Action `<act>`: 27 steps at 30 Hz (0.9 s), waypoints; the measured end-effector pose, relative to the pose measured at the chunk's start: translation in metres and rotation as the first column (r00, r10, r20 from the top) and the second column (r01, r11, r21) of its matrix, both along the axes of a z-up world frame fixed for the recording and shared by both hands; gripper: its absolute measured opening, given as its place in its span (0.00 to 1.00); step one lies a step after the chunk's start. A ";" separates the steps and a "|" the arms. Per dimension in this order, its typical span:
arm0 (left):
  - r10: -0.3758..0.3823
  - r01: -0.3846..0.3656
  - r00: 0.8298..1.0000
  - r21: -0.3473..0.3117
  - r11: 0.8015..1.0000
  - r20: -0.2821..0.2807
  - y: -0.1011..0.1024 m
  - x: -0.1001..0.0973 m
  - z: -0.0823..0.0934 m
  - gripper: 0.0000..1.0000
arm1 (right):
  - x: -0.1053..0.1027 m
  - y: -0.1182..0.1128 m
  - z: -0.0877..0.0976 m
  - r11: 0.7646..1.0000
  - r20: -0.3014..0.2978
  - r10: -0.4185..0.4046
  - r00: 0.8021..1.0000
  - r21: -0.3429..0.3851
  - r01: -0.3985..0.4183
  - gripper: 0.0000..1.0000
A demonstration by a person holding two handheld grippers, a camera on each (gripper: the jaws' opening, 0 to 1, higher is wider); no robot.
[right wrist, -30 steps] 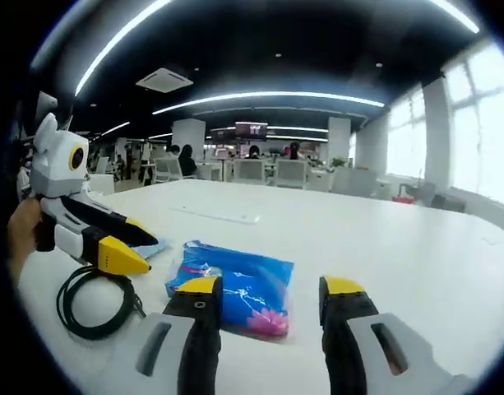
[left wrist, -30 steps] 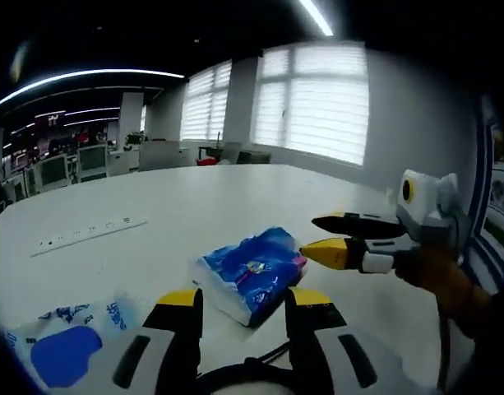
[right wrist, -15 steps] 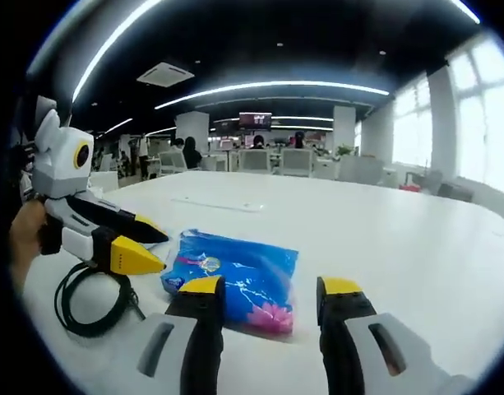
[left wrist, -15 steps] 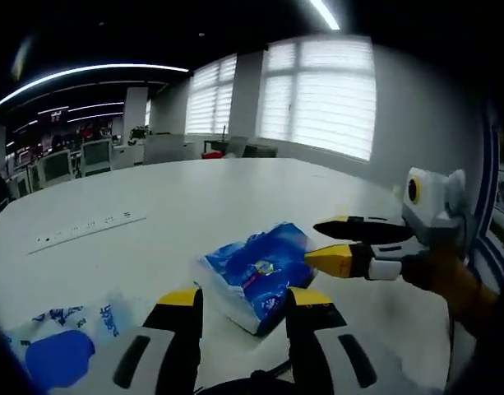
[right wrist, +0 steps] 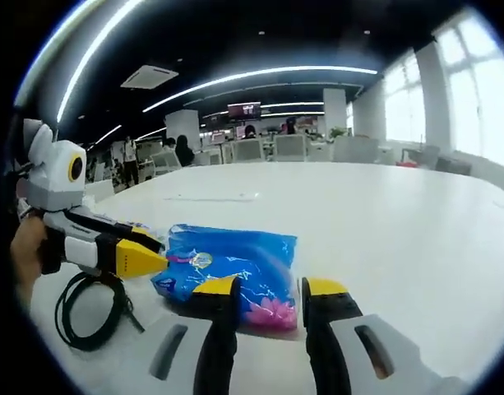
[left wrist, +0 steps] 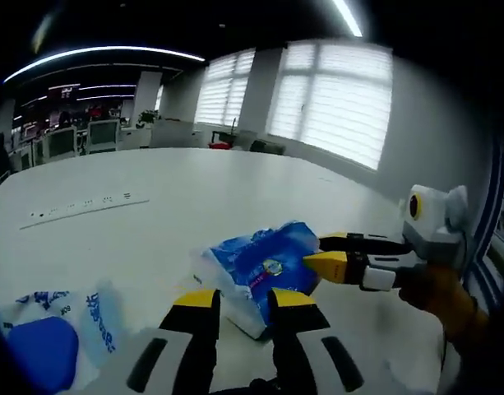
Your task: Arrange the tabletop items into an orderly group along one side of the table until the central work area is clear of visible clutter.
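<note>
A blue plastic tissue pack (left wrist: 264, 262) lies slightly tilted on the white table (left wrist: 178, 181). In the left gripper view my left gripper (left wrist: 243, 298) has its yellow-tipped jaws drawn in around the pack's near corner. My right gripper (left wrist: 319, 251) comes in from the right and pinches the pack's far end. In the right gripper view the tissue pack (right wrist: 231, 255) has its pink-printed end between the jaws of my right gripper (right wrist: 270, 288). My left gripper (right wrist: 159, 253) holds the pack's left end there.
A coiled black cable (right wrist: 87, 304) lies on the table below the left gripper. A white and blue plastic bag (left wrist: 62, 329) sits at the near left. A white power strip (left wrist: 83, 206) lies further back. Hands (left wrist: 436, 288) hold the grippers; office desks stand beyond.
Both grippers have come closer to the tissue pack and their jaws have narrowed onto its two ends. The pack's end by the right gripper sits a little higher.
</note>
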State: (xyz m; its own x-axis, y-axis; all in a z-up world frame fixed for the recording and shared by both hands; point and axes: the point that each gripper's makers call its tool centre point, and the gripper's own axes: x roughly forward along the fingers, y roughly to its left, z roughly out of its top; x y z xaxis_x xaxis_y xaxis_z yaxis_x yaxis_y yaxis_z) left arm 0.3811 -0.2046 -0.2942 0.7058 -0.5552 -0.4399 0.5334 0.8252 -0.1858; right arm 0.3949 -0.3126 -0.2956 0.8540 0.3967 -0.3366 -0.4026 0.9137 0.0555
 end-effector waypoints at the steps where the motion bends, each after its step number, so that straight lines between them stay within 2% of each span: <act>1: 0.003 -0.003 1.000 0.002 1.000 -0.002 0.001 0.000 -0.001 0.22 | -0.002 0.002 0.000 1.000 -0.002 0.000 1.000 0.003 0.000 0.27; 6: 0.004 -0.004 1.000 0.023 1.000 -0.005 0.002 0.002 -0.004 0.18 | -0.006 -0.001 -0.001 1.000 -0.003 -0.019 1.000 -0.007 0.019 0.19; 9: 0.010 -0.010 1.000 0.009 1.000 -0.009 0.001 0.003 -0.004 0.17 | -0.006 -0.006 -0.003 0.999 -0.005 -0.037 0.999 -0.032 0.037 0.11; 14: 0.026 -0.026 1.000 0.018 1.000 -0.006 0.002 0.005 -0.005 0.15 | -0.008 -0.010 -0.007 0.998 -0.015 -0.053 0.998 -0.032 0.053 0.03; 20: 0.038 -0.038 0.999 0.011 0.999 -0.008 0.001 0.006 -0.006 0.12 | -0.010 -0.009 -0.007 0.999 -0.021 -0.047 0.999 -0.025 0.047 0.02; 23: 0.041 -0.041 0.999 0.041 0.998 0.002 0.005 0.007 -0.007 0.06 | -0.009 -0.010 -0.008 0.998 -0.021 -0.048 0.999 -0.032 0.048 0.02; 24: 0.042 -0.042 0.999 0.032 0.999 -0.003 0.004 0.006 -0.007 0.06 | -0.009 -0.010 -0.008 0.998 -0.022 -0.050 0.999 -0.030 0.049 0.02; 27: 0.043 -0.043 0.999 0.030 0.999 -0.006 0.004 0.006 -0.008 0.05 | -0.002 -0.015 -0.007 0.998 -0.022 -0.047 0.999 -0.033 0.046 0.01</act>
